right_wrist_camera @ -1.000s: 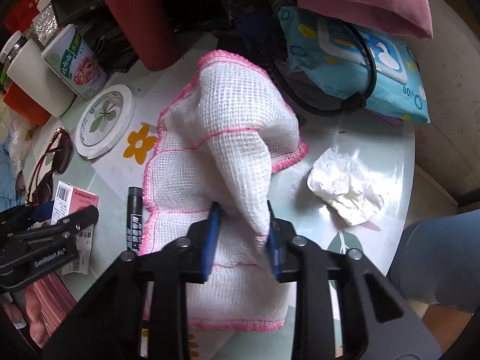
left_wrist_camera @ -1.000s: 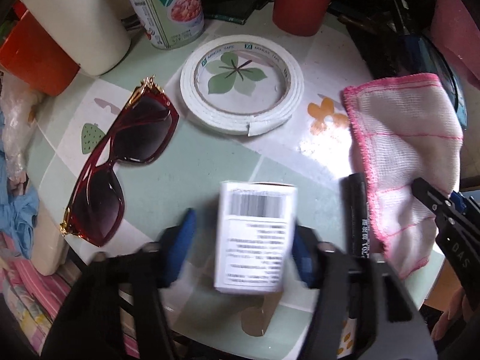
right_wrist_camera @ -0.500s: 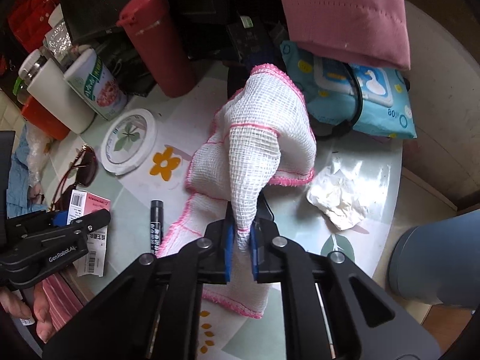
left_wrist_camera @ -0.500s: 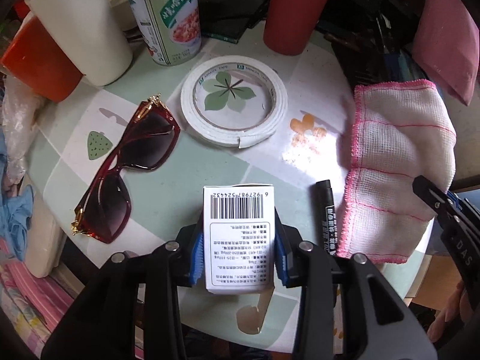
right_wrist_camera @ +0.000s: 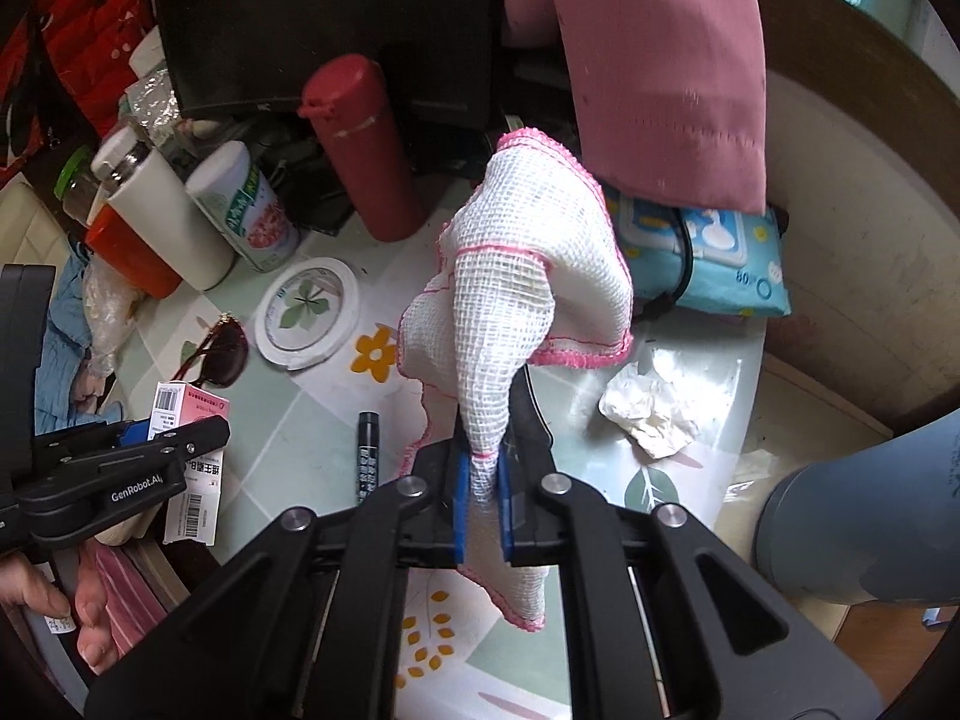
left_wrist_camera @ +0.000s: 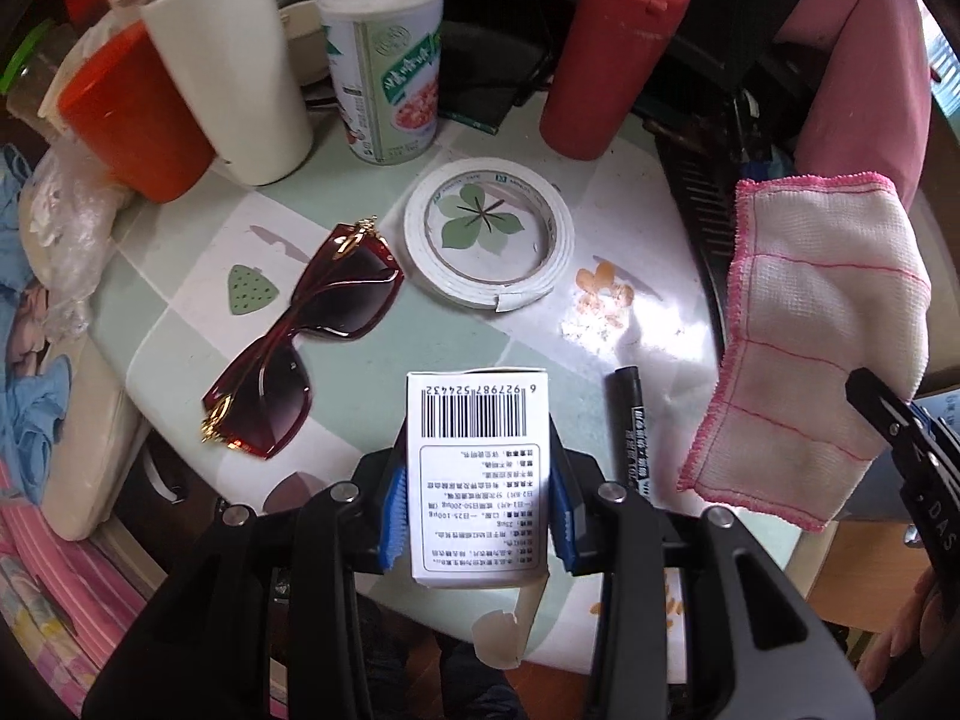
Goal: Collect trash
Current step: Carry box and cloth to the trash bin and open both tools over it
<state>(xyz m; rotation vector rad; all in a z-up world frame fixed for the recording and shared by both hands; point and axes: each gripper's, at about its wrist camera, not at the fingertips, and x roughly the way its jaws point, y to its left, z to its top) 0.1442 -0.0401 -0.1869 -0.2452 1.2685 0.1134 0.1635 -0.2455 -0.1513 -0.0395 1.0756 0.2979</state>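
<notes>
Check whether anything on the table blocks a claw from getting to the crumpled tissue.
Nothing lies on or against the crumpled tissue; it sits in the open on the table. But both claws are full: the right claw pinches the cloth, which hangs beside the tissue, and the left claw holds the box.

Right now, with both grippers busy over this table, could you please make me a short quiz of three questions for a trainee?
1. True or false: the left gripper is shut on the small box.
2. What does the right gripper hold? A) the black marker B) the white cloth with pink edge C) the sunglasses
3. Fill in: the crumpled tissue lies on the table, in front of the blue pack of ____.

Key
1. True: the blue pads press on both sides of the box.
2. B: the jaws pinch a fold of the cloth, which hangs from them.
3. Wet wipes.
</notes>
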